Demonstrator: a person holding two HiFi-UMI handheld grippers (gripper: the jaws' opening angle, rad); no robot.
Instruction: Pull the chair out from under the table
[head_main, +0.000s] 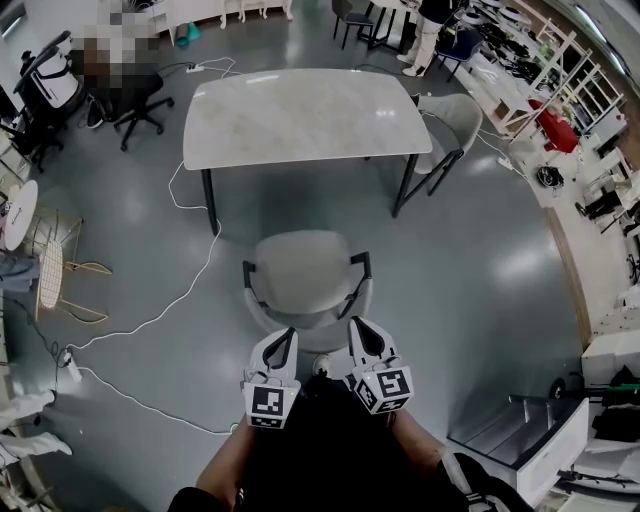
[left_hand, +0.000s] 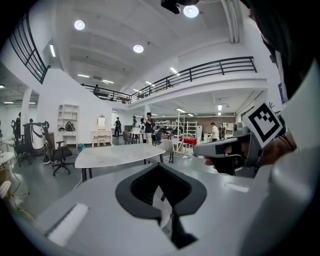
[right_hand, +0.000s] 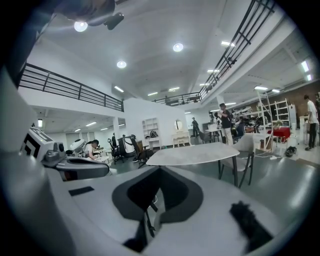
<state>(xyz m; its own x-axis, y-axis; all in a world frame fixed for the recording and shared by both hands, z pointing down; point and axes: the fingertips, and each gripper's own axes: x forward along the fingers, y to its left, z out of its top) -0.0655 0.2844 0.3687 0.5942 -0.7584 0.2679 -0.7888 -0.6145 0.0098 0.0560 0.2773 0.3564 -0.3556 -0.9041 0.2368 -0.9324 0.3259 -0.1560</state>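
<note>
One glossy grey floor (head_main: 480, 260), bearing everything listed below. One counter (head_main: 300, 115), pale marbled top on dark legs, centre far. One grey chair (head_main: 305, 275) with dark arm frames, the task's item: it stands wholly clear of the counter on its near side, seat toward the counter, back toward the person. One second grey chair (head_main: 452, 118), at the counter's far right corner. One black office chair (head_main: 135, 95), far left. Two hand-held grippers, left gripper (head_main: 283, 340) and right gripper (head_main: 361, 330), side by side at the near rim of the chair's back; contact not clear; fingers of each together, nothing held. One white cable (head_main: 190, 290), trailing over the floor left of the chair.
</note>
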